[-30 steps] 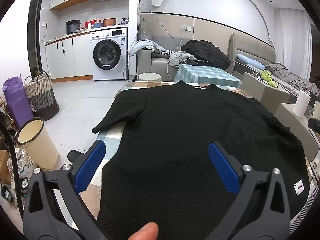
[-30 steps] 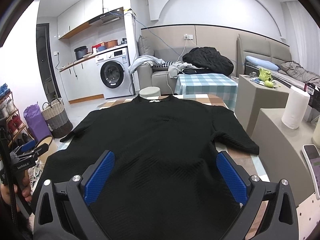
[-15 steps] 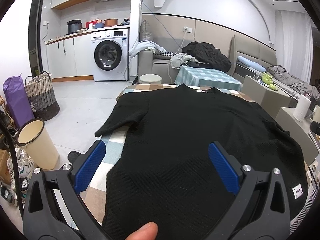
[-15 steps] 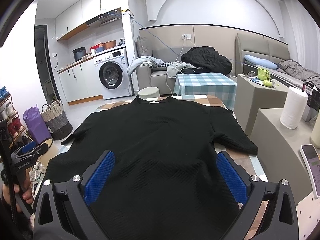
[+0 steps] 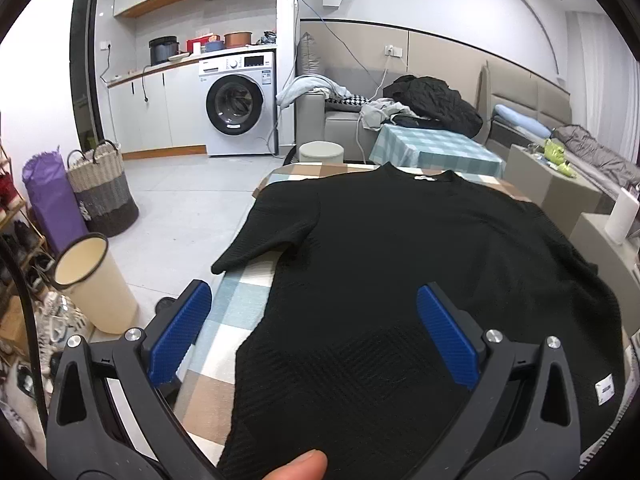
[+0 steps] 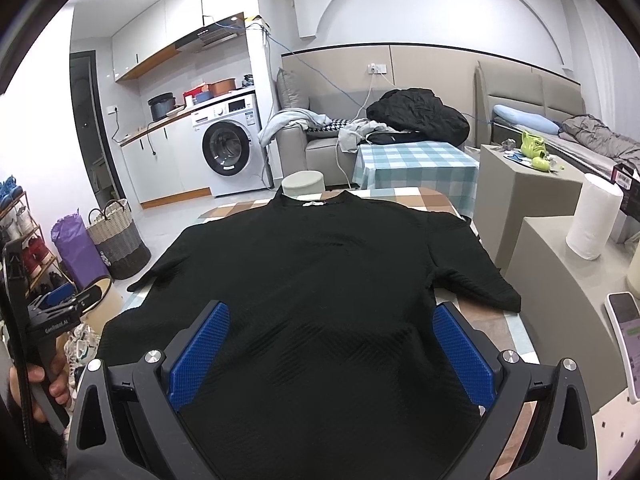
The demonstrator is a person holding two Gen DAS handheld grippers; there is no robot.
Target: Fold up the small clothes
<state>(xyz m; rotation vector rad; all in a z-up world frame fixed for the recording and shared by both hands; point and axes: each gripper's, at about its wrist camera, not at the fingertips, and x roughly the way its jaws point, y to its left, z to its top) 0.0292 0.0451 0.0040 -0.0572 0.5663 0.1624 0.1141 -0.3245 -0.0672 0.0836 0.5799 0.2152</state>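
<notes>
Black knit top (image 5: 400,264) lay flat on the checked table (image 5: 240,304); both grippers had drawn back slightly, jaws spread and empty, so folding had not begun.

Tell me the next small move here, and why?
Probably lower the left gripper toward the black shirt's left sleeve and pinch it. The shirt lies flat and unfolded on the checked table; both grippers are open, holding nothing, right gripper included.
</notes>
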